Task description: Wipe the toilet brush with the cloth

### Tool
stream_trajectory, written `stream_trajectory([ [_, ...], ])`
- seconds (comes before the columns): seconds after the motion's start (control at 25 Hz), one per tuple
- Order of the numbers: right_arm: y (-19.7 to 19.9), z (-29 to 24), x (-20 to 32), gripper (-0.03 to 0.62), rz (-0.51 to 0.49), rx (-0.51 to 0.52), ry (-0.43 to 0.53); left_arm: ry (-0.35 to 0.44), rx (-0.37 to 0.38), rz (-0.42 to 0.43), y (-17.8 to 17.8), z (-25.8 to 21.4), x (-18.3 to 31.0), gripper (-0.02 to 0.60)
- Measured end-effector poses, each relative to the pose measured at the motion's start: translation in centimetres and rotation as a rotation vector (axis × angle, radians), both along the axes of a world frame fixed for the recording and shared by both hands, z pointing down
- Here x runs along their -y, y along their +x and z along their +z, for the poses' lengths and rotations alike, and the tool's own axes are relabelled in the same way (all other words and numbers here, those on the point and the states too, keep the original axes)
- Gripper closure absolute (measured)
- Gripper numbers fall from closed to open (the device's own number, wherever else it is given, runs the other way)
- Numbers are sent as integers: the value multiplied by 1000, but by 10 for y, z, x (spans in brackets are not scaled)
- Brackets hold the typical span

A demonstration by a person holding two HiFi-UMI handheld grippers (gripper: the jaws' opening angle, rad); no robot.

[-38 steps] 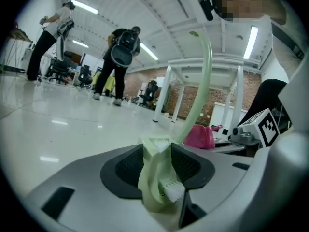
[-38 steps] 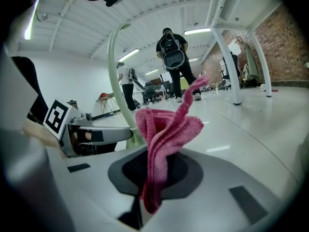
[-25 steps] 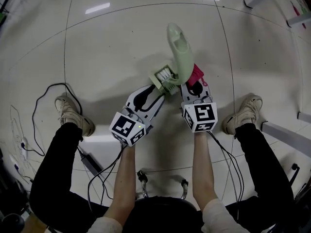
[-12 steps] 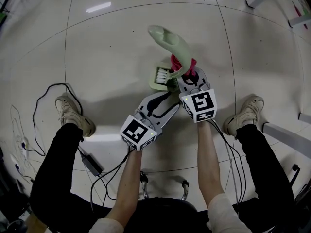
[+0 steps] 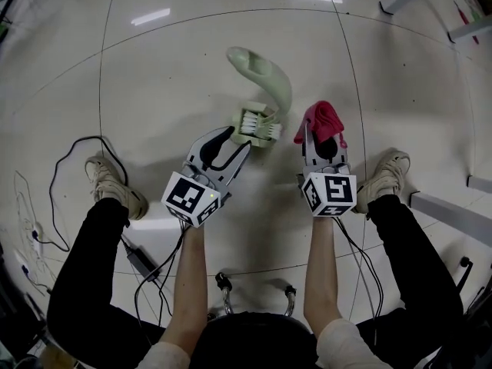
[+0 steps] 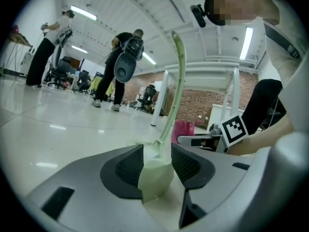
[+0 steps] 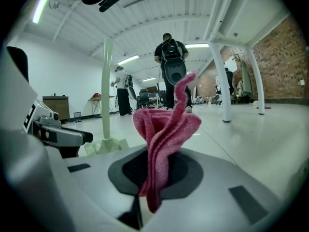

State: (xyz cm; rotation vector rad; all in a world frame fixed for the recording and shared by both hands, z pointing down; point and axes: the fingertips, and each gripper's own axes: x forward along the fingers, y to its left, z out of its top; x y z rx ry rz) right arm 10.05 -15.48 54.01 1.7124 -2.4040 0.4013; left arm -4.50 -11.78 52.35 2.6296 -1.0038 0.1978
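Pale-green toilet brush (image 5: 275, 89) clamped in our left gripper (image 5: 244, 135); at three o'clock our right gripper (image 5: 319, 134) pinches the pink cloth (image 5: 323, 118). Glossy white floor (image 5: 169, 68), brick wall (image 7: 289, 57).

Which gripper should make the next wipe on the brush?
Right. The right gripper holds the cloth, apart from the brush and free to move in; the left gripper is clamped on the brush, steadying it.
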Motion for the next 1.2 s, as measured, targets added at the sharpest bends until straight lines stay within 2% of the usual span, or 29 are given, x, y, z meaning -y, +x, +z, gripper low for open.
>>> stream_trajectory([
  [0.12,-6,28,-3,562,-27,126,-65,2,6,60,19,-1,-15,422],
  [0.24,-19,49,10,562,-69,257,-122,1,-20,65,29,-1,-21,422],
  [0.4,-38,52,14,562,-146,304,-169,2,-22,52,29,-1,-20,422],
  [0.6,-35,52,-13,562,-88,375,-193,10,-31,46,30,-2,-18,422],
  [0.88,-44,49,-65,562,-68,413,-243,-21,-47,33,30,0,-23,422],
  [0.96,-47,46,-74,562,-60,389,-241,-15,-54,-4,23,-4,-23,422],
  [1.08,-57,44,-80,562,-87,344,-247,-3,-81,-110,-4,-7,-18,422],
  [1.2,-68,51,-77,562,-118,277,-268,-46,-38,-105,-14,13,-12,420],
])
